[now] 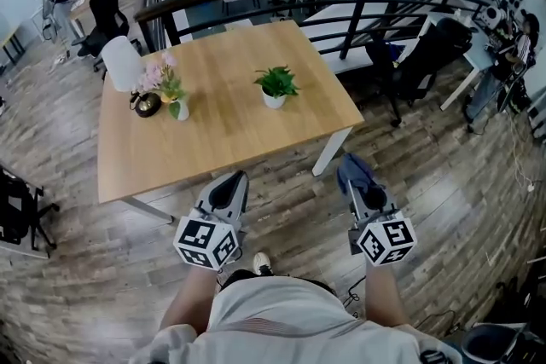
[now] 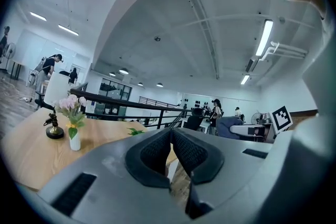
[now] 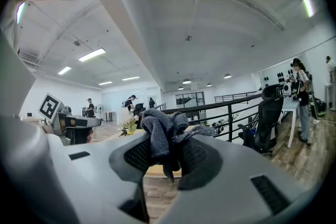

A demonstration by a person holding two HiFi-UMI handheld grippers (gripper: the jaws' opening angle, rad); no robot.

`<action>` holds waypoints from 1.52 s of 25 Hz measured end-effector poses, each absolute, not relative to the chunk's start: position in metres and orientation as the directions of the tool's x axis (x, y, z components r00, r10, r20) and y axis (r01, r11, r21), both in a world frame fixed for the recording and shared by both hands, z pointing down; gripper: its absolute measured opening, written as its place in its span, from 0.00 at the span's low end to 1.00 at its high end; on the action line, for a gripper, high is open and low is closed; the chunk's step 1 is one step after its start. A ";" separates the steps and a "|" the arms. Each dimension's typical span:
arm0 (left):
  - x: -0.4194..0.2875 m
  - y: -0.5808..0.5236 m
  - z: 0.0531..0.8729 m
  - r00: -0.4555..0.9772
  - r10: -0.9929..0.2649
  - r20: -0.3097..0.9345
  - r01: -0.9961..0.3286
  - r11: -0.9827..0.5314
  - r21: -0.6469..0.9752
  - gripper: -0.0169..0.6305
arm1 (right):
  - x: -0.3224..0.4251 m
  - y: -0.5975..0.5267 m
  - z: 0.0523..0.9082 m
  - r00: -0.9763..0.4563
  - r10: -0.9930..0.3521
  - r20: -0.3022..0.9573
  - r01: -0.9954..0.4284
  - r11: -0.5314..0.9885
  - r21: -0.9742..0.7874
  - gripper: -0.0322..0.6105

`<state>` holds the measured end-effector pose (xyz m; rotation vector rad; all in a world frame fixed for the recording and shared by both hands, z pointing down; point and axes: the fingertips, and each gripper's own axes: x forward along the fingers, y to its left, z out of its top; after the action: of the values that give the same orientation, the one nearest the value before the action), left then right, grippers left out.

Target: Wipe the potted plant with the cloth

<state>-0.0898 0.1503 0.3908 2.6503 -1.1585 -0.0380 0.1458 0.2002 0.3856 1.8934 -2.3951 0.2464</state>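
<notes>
Left gripper (image 1: pixel 229 183) jaws are pressed together, nothing in them. Plant (image 1: pixel 275 86) sits on the table (image 1: pixel 222 136) (right of the flowers (image 1: pixel 165 81)), well ahead of both grippers. Right gripper (image 1: pixel 357 183) jaws are clamped on the cloth (image 1: pixel 352 167).

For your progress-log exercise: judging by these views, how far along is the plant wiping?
Done: the cloth is clamped in the right gripper. In hand: both grippers hang short of the table, left gripper shut and empty. Left: all the wiping; the potted plant stands untouched on the tabletop.
</notes>
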 end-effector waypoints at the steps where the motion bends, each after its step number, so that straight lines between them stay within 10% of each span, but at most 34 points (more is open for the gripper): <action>1: -0.094 0.141 0.393 0.685 -0.724 0.078 -0.718 -0.653 0.239 0.07 | 0.141 0.190 0.386 -0.237 -0.958 0.160 -0.971 0.227 -0.076 0.30; 38: -0.033 -0.187 0.430 0.478 -0.851 0.217 -0.869 -0.420 0.262 0.07 | 0.202 -0.199 0.428 -0.550 -0.805 0.222 -0.834 0.516 -0.194 0.30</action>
<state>-0.0334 -0.1873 0.4301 2.3925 -1.4499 0.0713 0.2016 -0.1990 0.4283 1.4347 -2.6431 0.4251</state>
